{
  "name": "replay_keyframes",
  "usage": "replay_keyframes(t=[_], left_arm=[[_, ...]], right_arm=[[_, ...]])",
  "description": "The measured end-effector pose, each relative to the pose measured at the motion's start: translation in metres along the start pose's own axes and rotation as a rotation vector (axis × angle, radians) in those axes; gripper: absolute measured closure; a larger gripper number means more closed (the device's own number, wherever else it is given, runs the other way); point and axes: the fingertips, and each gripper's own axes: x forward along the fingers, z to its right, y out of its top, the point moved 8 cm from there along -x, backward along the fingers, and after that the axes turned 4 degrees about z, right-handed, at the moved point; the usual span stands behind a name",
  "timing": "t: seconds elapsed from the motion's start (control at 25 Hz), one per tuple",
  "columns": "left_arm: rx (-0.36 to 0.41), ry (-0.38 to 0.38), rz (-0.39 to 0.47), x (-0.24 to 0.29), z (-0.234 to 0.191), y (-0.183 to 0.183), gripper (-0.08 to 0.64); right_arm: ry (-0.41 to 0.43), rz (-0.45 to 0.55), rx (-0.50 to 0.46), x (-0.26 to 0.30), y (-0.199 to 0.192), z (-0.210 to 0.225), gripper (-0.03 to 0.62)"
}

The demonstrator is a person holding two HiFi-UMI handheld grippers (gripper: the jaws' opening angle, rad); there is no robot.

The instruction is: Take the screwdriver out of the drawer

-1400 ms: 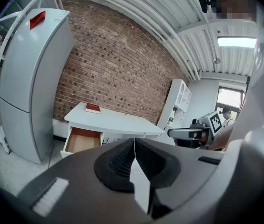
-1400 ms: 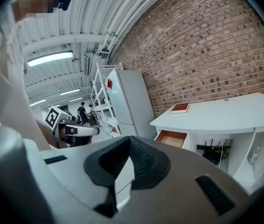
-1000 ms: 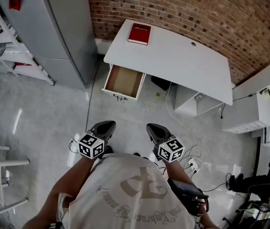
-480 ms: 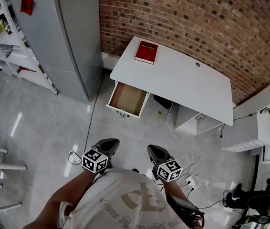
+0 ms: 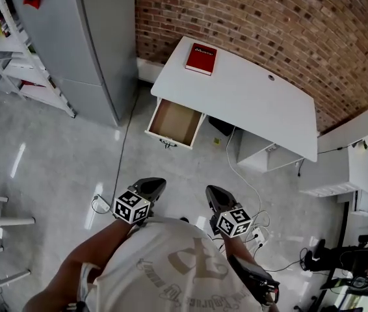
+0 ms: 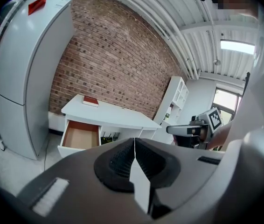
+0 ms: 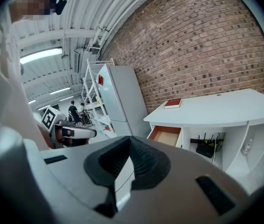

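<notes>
An open drawer [image 5: 173,123] with a brown inside sticks out of the left end of a white desk [image 5: 249,103]; the drawer [image 6: 79,136] [image 7: 167,135] also shows in both gripper views. No screwdriver shows in any view. My left gripper [image 5: 153,186] and right gripper [image 5: 212,193] hang side by side close to the person's body, well short of the desk. Both point toward the desk. The jaws of each one meet with nothing between them, as the left gripper [image 6: 134,143] and the right gripper [image 7: 130,143] show in their own views.
A red book [image 5: 201,58] lies on the desk's far left corner. A grey fridge [image 5: 80,44] stands left of the desk, with white shelving [image 5: 2,57] beyond it. Cables and a power strip [image 5: 259,231] lie on the floor near my right side. A brick wall backs the desk.
The head view has shifted a little, so the desk and drawer sit slightly differently in the picture. Both grippers stay shut and close to the body.
</notes>
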Motion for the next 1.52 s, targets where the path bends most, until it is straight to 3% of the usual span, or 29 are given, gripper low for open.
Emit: replay_keyframes(t=[0.8,1.12,1.52], left_arm=[[0.016,-0.034,-0.002,-0.051,-0.072,0.003,0.551],[-0.038,0.051,0.027,-0.08,-0.107,-0.001,0.551],[-0.041,0.063,0.02,-0.085,-0.122,0.0,0.551]], right_arm=[[-0.088,0.015,0.008,0.058,-0.005,-0.046,0.586],[-0.081,-0.034,-0.049,0.082,0.0,-0.057,0.586],[-0.084,-0.034,-0.04,0.102,0.002,-0.055,0.586]])
